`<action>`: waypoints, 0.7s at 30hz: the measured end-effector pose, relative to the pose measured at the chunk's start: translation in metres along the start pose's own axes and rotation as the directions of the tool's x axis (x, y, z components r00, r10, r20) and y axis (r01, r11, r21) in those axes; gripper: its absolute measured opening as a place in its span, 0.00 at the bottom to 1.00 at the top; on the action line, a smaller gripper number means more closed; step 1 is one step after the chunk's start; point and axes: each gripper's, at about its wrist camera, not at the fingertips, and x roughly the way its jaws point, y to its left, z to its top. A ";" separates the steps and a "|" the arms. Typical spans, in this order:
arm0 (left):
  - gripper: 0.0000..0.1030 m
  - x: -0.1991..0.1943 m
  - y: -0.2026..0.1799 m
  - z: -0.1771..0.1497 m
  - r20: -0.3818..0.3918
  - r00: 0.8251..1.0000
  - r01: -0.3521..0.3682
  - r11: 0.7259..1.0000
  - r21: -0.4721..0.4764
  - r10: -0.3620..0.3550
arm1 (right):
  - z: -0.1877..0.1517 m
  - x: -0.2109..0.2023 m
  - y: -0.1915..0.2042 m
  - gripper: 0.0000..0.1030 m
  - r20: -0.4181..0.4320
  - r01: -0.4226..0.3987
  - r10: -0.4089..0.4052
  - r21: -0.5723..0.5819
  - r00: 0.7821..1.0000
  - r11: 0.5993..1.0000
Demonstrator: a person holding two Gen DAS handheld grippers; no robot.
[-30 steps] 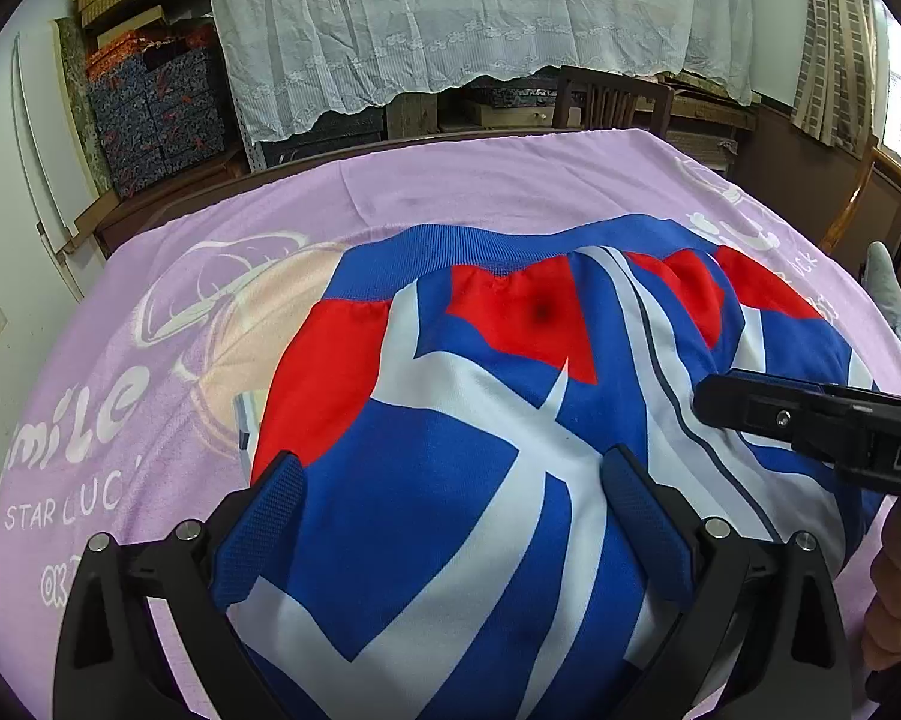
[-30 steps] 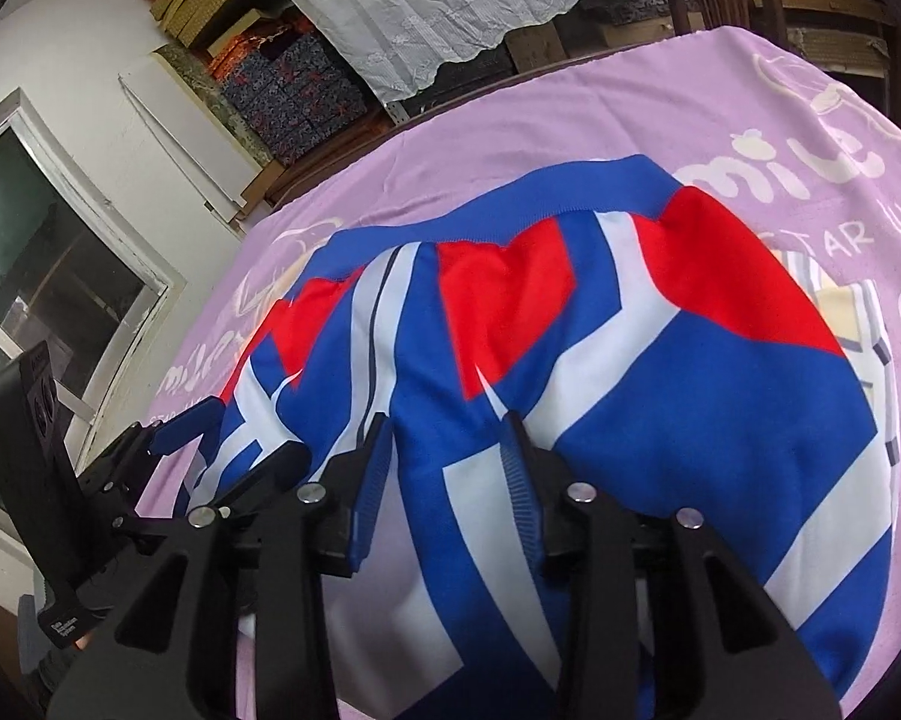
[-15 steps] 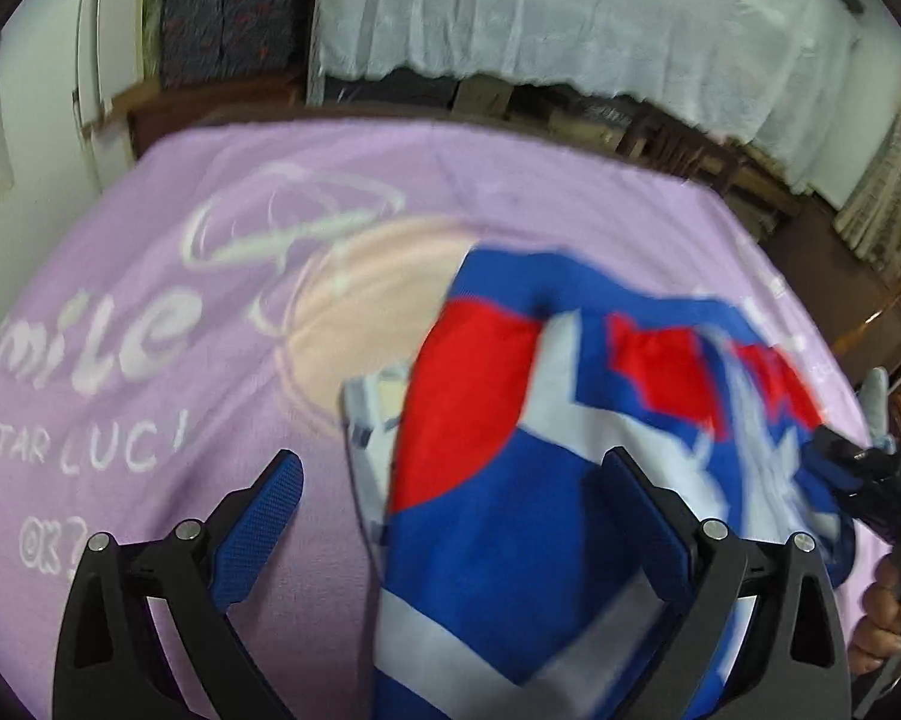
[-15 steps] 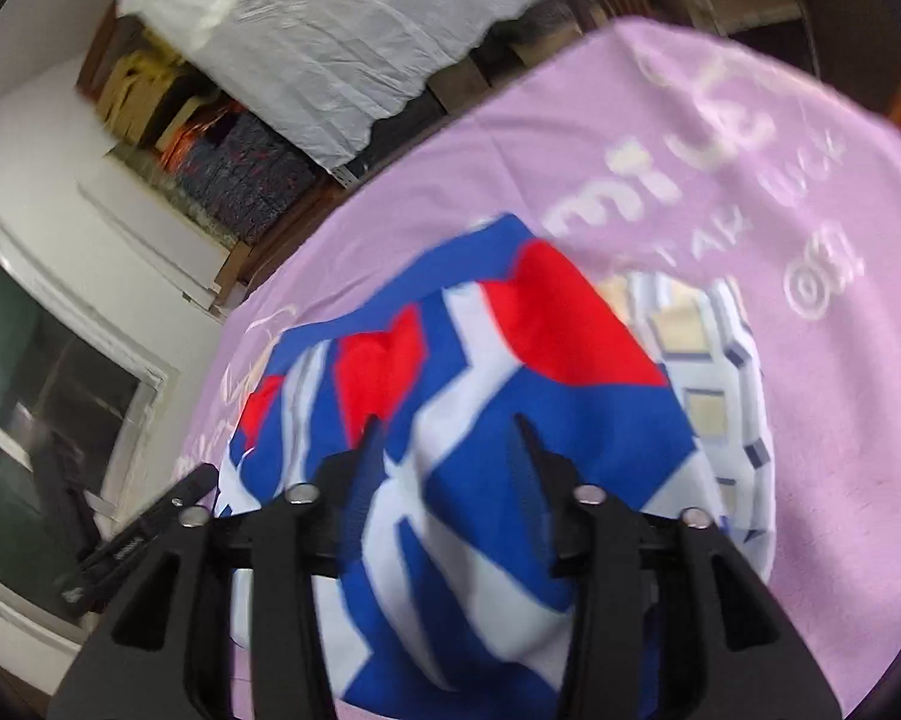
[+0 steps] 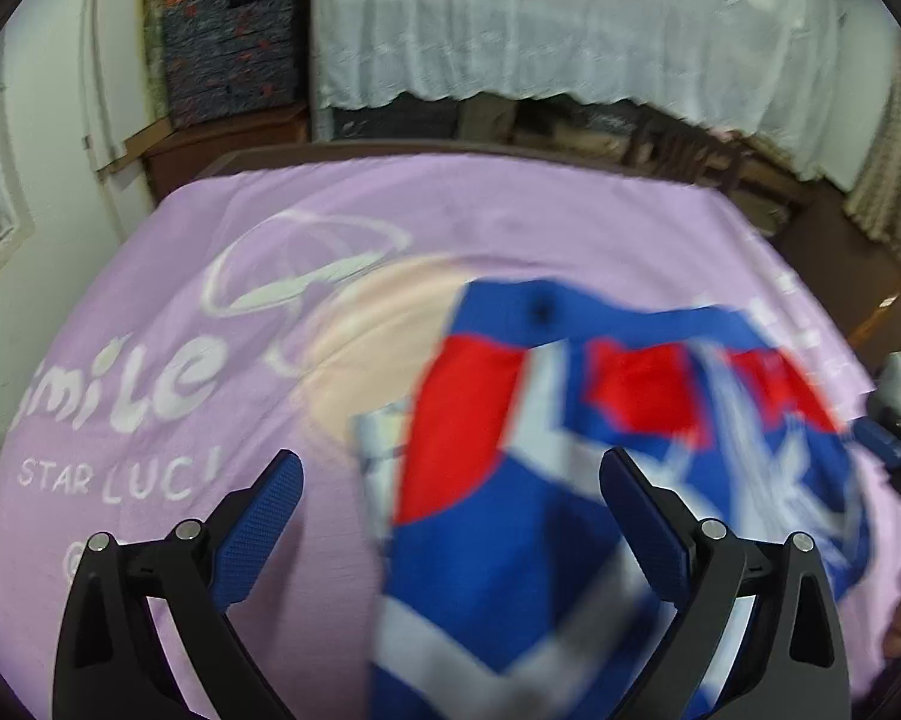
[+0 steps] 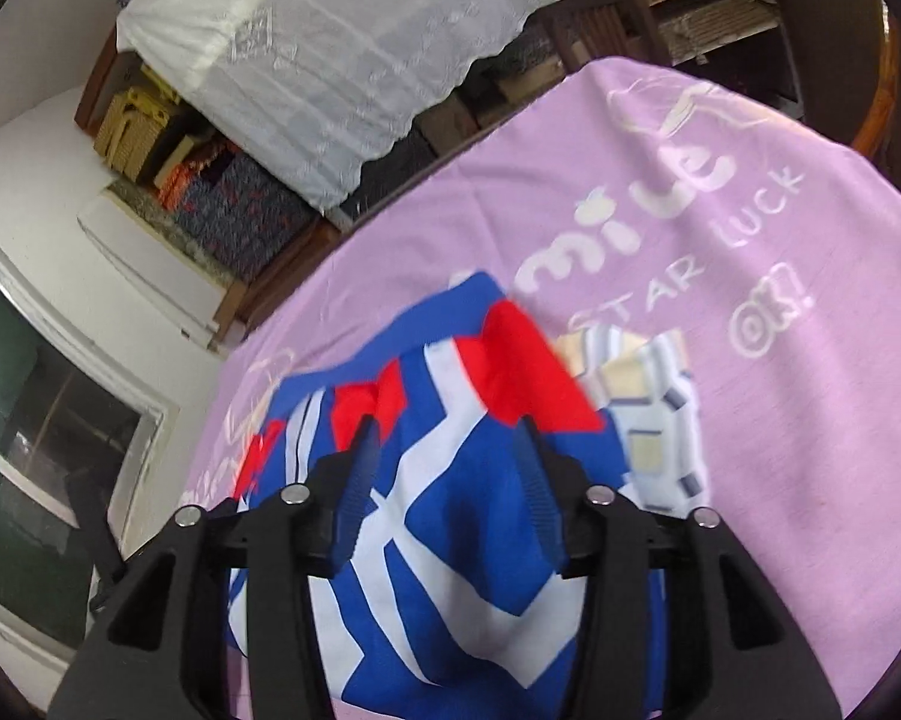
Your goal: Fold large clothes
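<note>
The garment, blue with red and white shapes, lies on the purple sheet covering the bench, in the lower right of the left wrist view and lower centre of the right. Its blue band end points to the far edge, long axis running back toward the cameras. Motion blur smears it; its near end is cut off. A checked cloth peeks out beside it. The left gripper has jaws wide apart, holding nothing. The right gripper jaws are opening, garment between them, grip unclear.
</note>
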 end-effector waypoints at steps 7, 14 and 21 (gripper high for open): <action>0.97 0.019 -0.043 0.006 -0.039 0.999 0.002 0.998 0.066 0.000 | 0.004 -0.001 -0.012 0.48 -0.001 -0.005 0.005 0.044 1.000 0.999; 0.97 0.051 -0.031 -0.008 -0.100 0.991 0.093 0.996 0.010 -0.092 | 0.002 0.001 -0.011 0.52 -0.009 -0.005 0.005 0.037 1.000 0.999; 0.97 0.061 -0.045 -0.014 -0.091 0.996 0.033 0.995 0.099 -0.024 | -0.002 -0.001 -0.004 0.52 0.012 0.016 -0.016 -0.001 1.000 1.000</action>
